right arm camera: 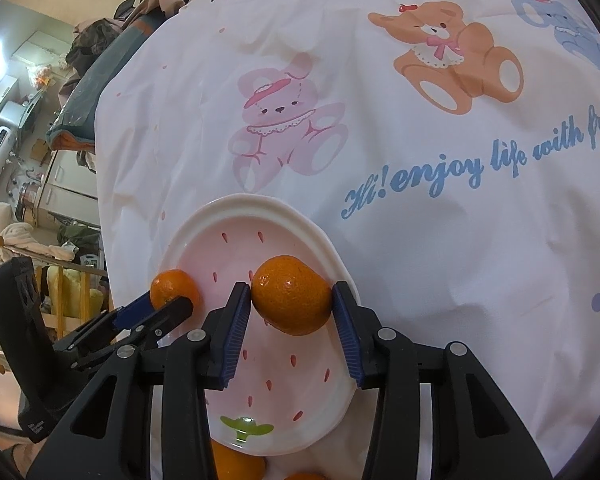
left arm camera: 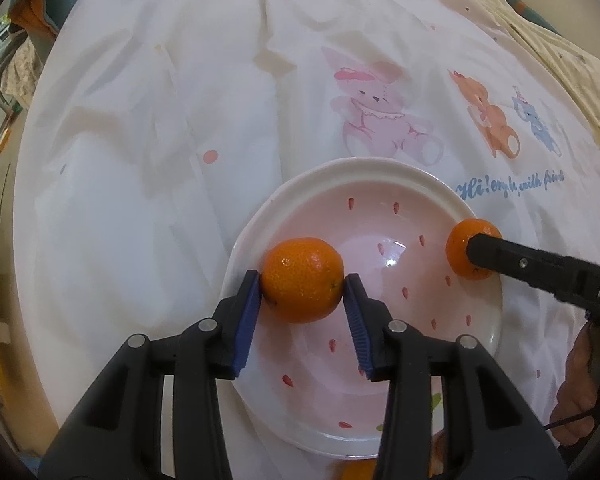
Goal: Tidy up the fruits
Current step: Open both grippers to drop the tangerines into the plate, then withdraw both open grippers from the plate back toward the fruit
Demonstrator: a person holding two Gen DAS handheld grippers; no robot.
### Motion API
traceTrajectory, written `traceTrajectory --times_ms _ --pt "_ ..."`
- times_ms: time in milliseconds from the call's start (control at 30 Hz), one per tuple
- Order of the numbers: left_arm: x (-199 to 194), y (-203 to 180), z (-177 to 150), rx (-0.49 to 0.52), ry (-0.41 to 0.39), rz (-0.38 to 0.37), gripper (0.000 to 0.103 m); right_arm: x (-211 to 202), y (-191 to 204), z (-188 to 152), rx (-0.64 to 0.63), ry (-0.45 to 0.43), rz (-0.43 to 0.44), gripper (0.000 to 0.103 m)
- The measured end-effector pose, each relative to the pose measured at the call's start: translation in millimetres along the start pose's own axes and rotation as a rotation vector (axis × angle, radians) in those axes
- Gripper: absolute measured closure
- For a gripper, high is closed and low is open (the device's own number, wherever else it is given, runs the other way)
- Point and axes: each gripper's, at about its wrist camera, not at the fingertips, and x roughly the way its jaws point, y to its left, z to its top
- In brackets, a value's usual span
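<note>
A pink strawberry-patterned plate point(left arm camera: 379, 184) lies on a white printed cloth; it also shows in the right wrist view point(right arm camera: 284, 208). My left gripper point(left arm camera: 303, 282) is shut on a tangerine point(left arm camera: 303, 278) over the plate's left side. My right gripper point(right arm camera: 291, 294) is shut on another tangerine point(right arm camera: 292, 294) over the plate's right edge. The right gripper point(left arm camera: 475, 254) with its tangerine point(left arm camera: 457, 248) shows in the left wrist view; the left gripper point(right arm camera: 168, 304) with its tangerine point(right arm camera: 168, 286) shows in the right wrist view.
Two more tangerines point(right arm camera: 236, 462) lie on the cloth just below the plate's near edge, partly hidden. The cloth point(right arm camera: 439, 240) carries bear prints and blue lettering. Room clutter and furniture point(right arm camera: 28, 140) stand beyond the cloth's left edge.
</note>
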Motion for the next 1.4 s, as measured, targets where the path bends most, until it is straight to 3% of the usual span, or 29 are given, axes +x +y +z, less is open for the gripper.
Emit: traceTrajectory --times_ms 33,100,167,200,233,400,733,900,1100,1400 --pt "0 0 0 0.001 -0.004 0.011 0.058 -2 -1 1 0.006 -0.007 0.002 0.057" --pt "-6 0 -1 0.004 -0.035 0.011 0.028 -5 -1 2 0.009 -0.012 0.006 0.056" --pt "-11 -1 0 0.005 -0.068 0.031 0.021 -8 -1 2 0.018 -0.018 0.028 0.039" --pt "-13 -1 0 0.007 -0.075 0.029 0.021 -11 0 3 0.021 -0.028 0.039 0.03" --pt "-14 0 1 0.004 -0.074 0.025 0.021 -15 1 3 0.016 -0.044 0.042 0.028" --pt "-24 6 1 -0.04 -0.092 -0.001 0.021 -34 13 3 -0.025 -0.093 0.035 0.027" --pt "-85 5 -8 -0.044 -0.215 -0.016 0.021 -80 29 -17 -0.048 -0.138 0.062 0.026" --pt "-118 2 -28 -0.023 -0.272 -0.006 0.021 -99 33 -41 -0.061 -0.154 0.074 0.026" --pt "-132 7 -58 -0.038 -0.255 -0.006 0.021 -117 38 -72 -0.102 -0.179 0.031 0.026" --pt "-153 13 -93 -0.043 -0.275 0.017 0.021 -134 33 -111 -0.075 -0.195 0.032 0.026"
